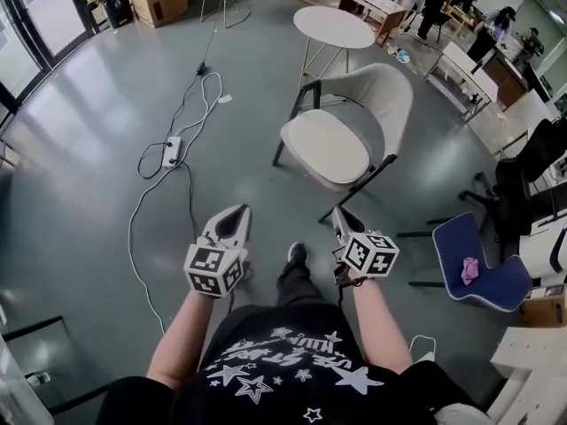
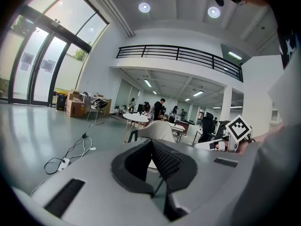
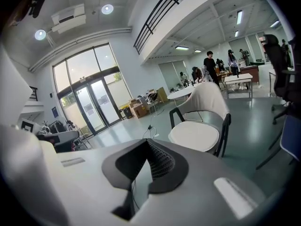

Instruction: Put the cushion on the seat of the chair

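The right claw (image 1: 342,216) is clenched shut with nothing in it; in the right gripper view its two ribbed pads meet at the tip (image 3: 146,141). The left claw (image 1: 237,212) is shut and empty as well, its pads closed together in its own view (image 2: 152,142). Both are held out level in front of the person, side by side and apart, above the bare grey floor (image 1: 89,131).

Outward from them, the cushion (image 1: 324,145) lies ahead and to the right, well apart from either claw. It is a pale oval pad lying flat on the seat of the chair (image 1: 376,91), with its long axis across the seat, running from upper left to lower right in the head view. The curved backrest stands behind it on the far side, so the open front of the seat faces the person.

The right claw is the nearer one, and its view looks almost straight at the cushion (image 3: 194,135). Judged from how things lie, the cushion is already in place.
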Motion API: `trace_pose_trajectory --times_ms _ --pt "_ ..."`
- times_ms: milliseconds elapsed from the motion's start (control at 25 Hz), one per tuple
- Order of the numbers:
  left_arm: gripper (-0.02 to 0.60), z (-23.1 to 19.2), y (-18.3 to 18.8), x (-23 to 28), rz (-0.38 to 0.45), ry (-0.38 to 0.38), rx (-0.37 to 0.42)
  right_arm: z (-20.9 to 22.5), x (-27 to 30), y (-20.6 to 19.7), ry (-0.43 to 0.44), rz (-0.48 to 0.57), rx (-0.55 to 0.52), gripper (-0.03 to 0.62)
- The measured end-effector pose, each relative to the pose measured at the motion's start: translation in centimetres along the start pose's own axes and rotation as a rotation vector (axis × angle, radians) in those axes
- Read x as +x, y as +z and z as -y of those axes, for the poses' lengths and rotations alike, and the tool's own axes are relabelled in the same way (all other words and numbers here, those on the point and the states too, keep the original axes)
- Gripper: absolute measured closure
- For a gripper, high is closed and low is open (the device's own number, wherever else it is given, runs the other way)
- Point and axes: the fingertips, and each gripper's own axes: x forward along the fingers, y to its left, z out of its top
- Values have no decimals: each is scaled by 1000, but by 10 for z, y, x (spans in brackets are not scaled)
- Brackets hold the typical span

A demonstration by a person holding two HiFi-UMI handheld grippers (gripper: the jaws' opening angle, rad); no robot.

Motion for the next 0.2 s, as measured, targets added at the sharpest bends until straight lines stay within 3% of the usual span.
trace_pose_trajectory --times_ms 200 --pt "574 -9 -21 -43 -7 19 -23 -24 -25 -36 -14 -24 -10 591"
